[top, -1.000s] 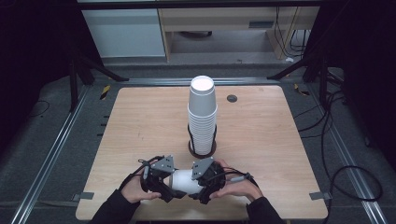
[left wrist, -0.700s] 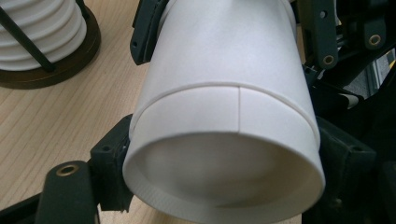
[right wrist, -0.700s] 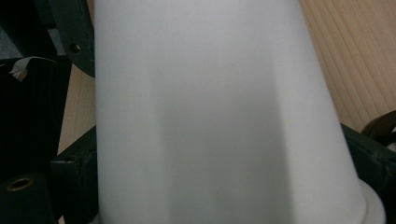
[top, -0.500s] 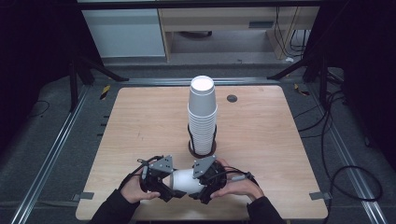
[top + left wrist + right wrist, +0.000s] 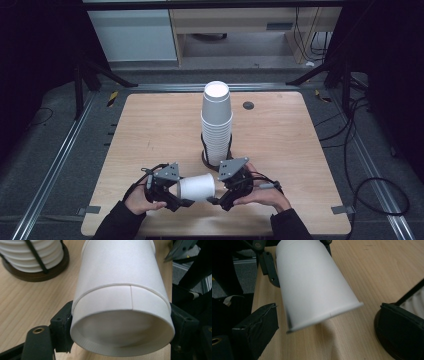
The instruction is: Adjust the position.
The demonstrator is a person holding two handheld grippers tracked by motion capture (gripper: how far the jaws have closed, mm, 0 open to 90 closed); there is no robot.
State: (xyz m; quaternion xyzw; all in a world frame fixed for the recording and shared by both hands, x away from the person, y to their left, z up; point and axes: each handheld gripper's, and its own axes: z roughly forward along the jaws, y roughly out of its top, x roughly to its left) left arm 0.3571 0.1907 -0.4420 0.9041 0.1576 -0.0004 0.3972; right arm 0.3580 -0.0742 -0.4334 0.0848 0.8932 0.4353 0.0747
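A white paper cup (image 5: pixel 197 187) lies level just above the table's front edge, between my two grippers. My left gripper (image 5: pixel 172 194) is shut on its base end; in the left gripper view the black jaws press both sides of the cup (image 5: pixel 120 290), whose recessed bottom faces the camera. My right gripper (image 5: pixel 220 194) is open at the cup's mouth end. In the right gripper view its jaws stand wide on either side of the cup's rim (image 5: pixel 324 315), with gaps showing. A tall stack of white cups (image 5: pixel 216 122) stands mid-table in a dark round holder (image 5: pixel 205 159).
The wooden table (image 5: pixel 140 130) has a small dark grommet (image 5: pixel 248 105) at the back right. The holder's base (image 5: pixel 37 275) sits close behind the held cup. Metal rails (image 5: pixel 60 150) and cables (image 5: pixel 380 190) run along the floor on both sides.
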